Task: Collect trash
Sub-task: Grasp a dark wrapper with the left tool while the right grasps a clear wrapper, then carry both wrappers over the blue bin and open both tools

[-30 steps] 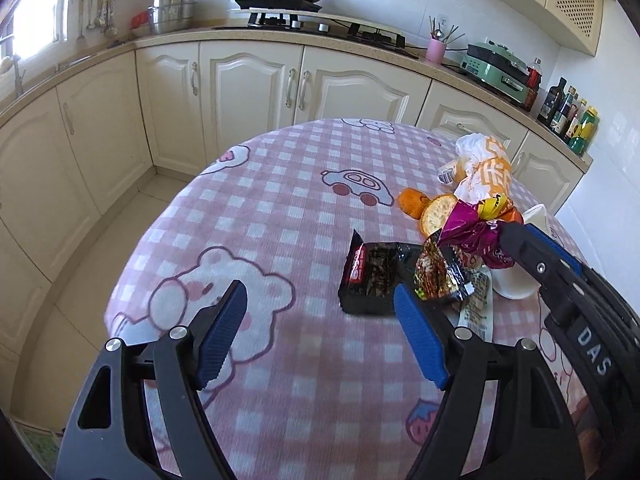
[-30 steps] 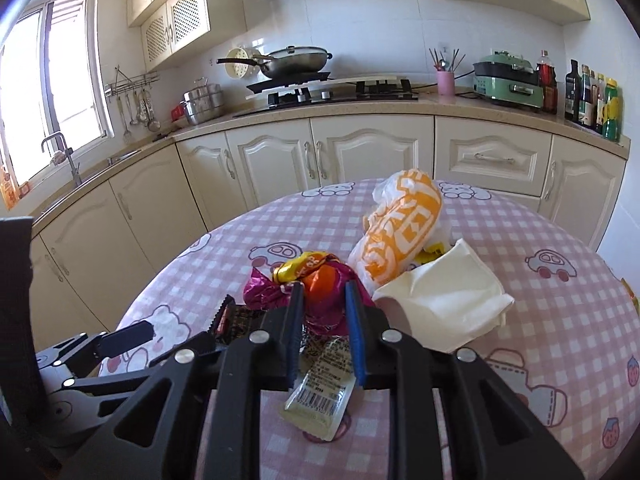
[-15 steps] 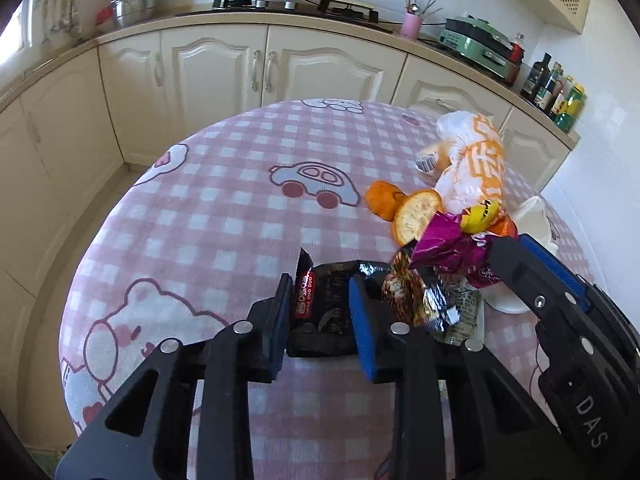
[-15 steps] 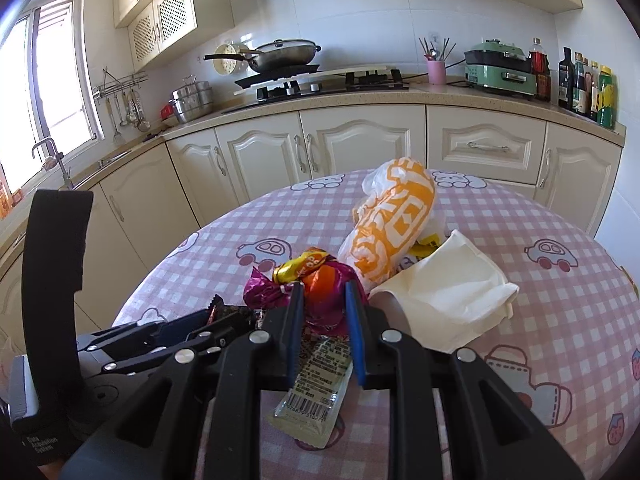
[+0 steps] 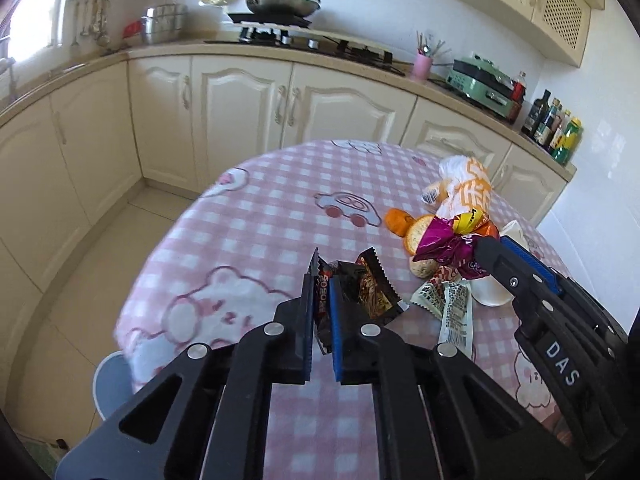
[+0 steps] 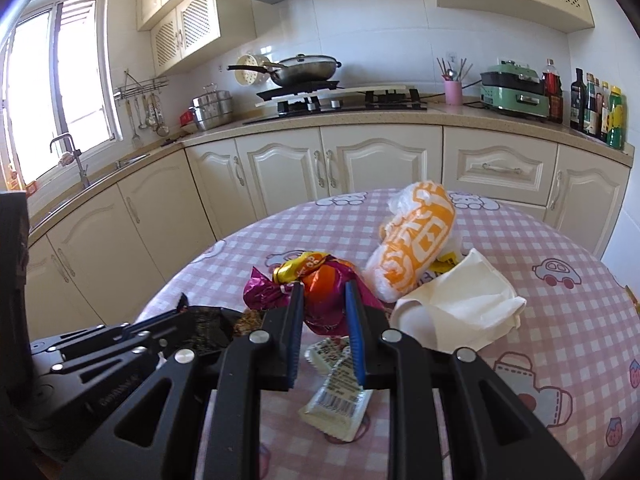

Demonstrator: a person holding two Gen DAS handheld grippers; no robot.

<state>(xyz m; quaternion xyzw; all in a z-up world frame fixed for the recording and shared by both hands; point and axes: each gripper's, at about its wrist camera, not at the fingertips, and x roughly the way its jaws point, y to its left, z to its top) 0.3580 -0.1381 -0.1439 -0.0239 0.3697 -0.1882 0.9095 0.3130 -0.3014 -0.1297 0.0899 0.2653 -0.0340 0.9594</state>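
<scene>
My left gripper (image 5: 321, 322) is shut on a black snack wrapper (image 5: 360, 292) and holds it above the pink checked tablecloth (image 5: 256, 240). My right gripper (image 6: 323, 328) is shut on a bunch of magenta, orange and yellow wrappers (image 6: 316, 292); the bunch also shows in the left wrist view (image 5: 448, 240). A white sachet with a barcode (image 6: 340, 396) hangs or lies just below the right fingers. An orange-and-white plastic bag (image 6: 416, 252), a white napkin (image 6: 460, 308) and orange peel (image 5: 416, 232) lie on the table.
The round table's edge (image 5: 168, 240) drops to the tiled floor on the left. Cream cabinets (image 6: 360, 164) and a counter with a hob, pan (image 6: 300, 72) and bottles (image 6: 600, 108) run behind. A grey stool (image 5: 112, 384) stands below the table's left edge.
My left gripper went from open to shut on the black wrapper and lifted it off the table. The right gripper has kept its hold on the wrapper bunch.
</scene>
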